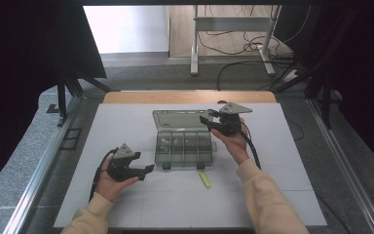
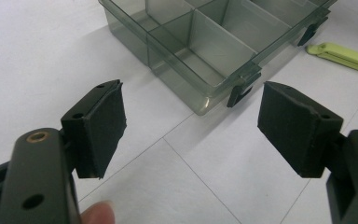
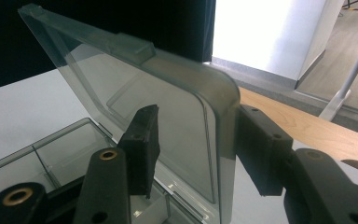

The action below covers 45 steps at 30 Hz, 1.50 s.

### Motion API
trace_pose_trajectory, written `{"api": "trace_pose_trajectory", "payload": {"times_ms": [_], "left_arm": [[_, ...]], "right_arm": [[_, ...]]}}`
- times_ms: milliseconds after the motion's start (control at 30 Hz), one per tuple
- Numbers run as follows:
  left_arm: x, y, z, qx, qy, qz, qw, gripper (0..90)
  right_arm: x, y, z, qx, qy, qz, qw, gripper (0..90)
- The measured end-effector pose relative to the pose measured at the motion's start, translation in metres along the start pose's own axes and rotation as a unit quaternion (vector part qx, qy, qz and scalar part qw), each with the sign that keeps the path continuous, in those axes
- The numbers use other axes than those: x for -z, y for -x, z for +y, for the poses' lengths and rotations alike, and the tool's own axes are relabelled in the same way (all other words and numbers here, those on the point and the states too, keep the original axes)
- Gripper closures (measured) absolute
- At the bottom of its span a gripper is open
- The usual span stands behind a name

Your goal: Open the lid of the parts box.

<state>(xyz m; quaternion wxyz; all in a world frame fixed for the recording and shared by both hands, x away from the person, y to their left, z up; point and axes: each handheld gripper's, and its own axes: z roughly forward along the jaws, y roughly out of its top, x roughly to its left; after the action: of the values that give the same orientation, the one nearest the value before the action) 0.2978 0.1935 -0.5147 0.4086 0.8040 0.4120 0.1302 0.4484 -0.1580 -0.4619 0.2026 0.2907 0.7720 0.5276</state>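
My right tongs (image 3: 191,154) straddle the raised lid (image 3: 135,107) of the clear box (image 1: 184,146) mid-bench, spread and not yet pinching its light, slick, brittle-looking plastic edge, so I'd grip the corner gently while my left tongs (image 2: 191,126) wait spread, empty.

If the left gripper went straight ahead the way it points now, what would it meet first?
Probably the near corner of the clear box, by its black latch; the left gripper stands open, apart from it.
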Motion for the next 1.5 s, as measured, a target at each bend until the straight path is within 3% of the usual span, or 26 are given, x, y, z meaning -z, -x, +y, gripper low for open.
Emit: {"api": "trace_pose_trajectory", "payload": {"times_ms": [667,1200,1500], "left_arm": [[0.000,-0.001,-0.001,0.003,0.001,0.001,1.0000,23.3],[-0.001,-0.002,-0.002,0.003,-0.002,0.004,1.0000,23.3],[-0.001,-0.003,-0.002,0.004,-0.001,0.007,1.0000,23.3]], "right_arm": [[-0.011,0.015,-0.005,-0.029,-0.005,0.009,0.9995,58.6],[-0.022,0.026,-0.009,-0.051,-0.002,0.005,0.9987,63.2],[-0.029,0.030,-0.014,-0.062,-0.017,-0.003,0.9979,63.7]]}}
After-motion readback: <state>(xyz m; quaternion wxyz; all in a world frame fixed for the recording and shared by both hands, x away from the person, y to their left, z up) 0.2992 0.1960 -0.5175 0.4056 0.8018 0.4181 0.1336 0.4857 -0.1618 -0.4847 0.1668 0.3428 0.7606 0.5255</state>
